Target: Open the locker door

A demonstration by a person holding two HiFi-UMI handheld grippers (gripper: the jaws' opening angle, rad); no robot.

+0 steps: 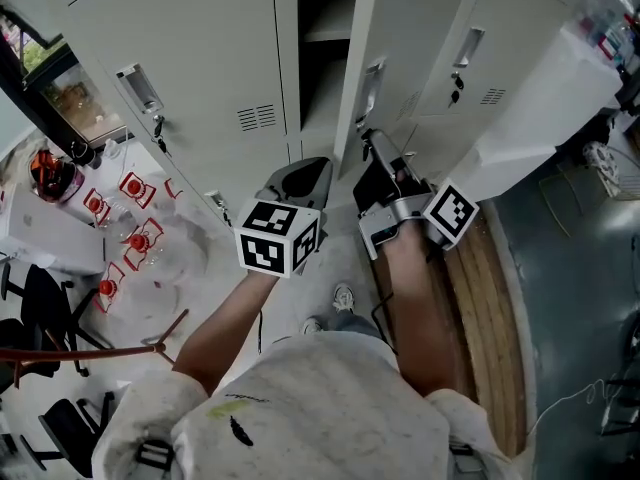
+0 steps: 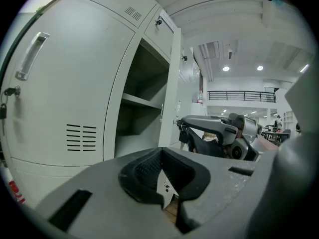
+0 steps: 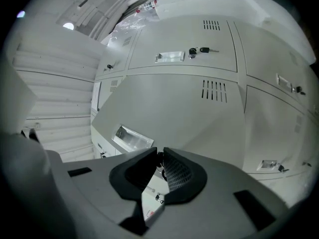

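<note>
A: Door state?
B: The light-grey metal locker door stands open, edge-on in the head view. The open compartment with its shelf is to its left.
A: Grippers?
B: The right gripper has its jaws pressed together at the door face, just beside the recessed metal handle. Whether it pinches anything is too small to tell. The left gripper is closed on nothing, low in front of the compartment.
A: Anything in the way?
B: A long wooden slatted bench lies on the floor right of the door. Clear plastic bottles with red labels sit to the left, by the closed grey neighbouring locker.
</note>
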